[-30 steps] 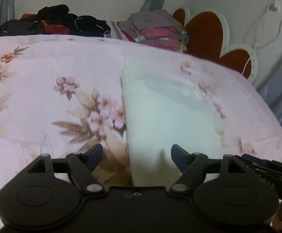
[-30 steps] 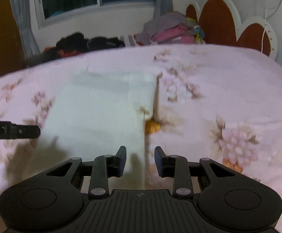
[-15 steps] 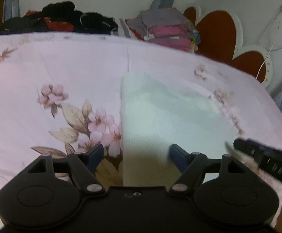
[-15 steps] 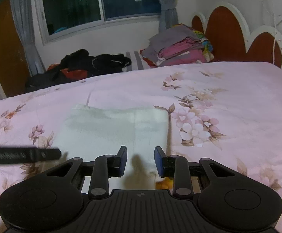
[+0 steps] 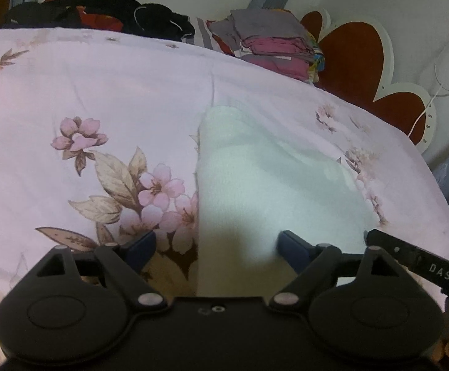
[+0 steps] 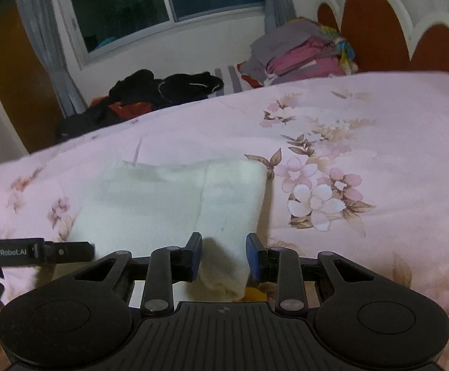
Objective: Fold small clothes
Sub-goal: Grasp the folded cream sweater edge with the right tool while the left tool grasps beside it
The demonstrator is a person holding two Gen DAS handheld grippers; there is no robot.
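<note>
A folded white cloth [image 5: 271, 185] lies flat on the pink floral bedspread [image 5: 70, 92]. My left gripper [image 5: 216, 241] hovers over the cloth's near left edge. Its jaws are opening wide, with the cloth under the gap and nothing pressed between the pads. In the right wrist view the same cloth [image 6: 178, 198] shows a lengthwise fold line. My right gripper [image 6: 223, 247] stands over its near right corner, jaws narrowly open, the corner lying in the gap and not pinched. A finger of each gripper shows in the other's view, the right gripper [image 5: 425, 266] and the left gripper [image 6: 39, 252].
A heap of dark clothes [image 6: 162, 89] lies at the bed's far edge. Beside it, a stack of folded grey and pink clothes [image 6: 301, 52] sits next to the red and white headboard [image 5: 363, 49]. A dark window [image 6: 162, 0] is behind.
Both grippers have drawn back toward the cloth's near edge. The left jaws stand wider apart. The right gripper's finger has come further into the left wrist view.
</note>
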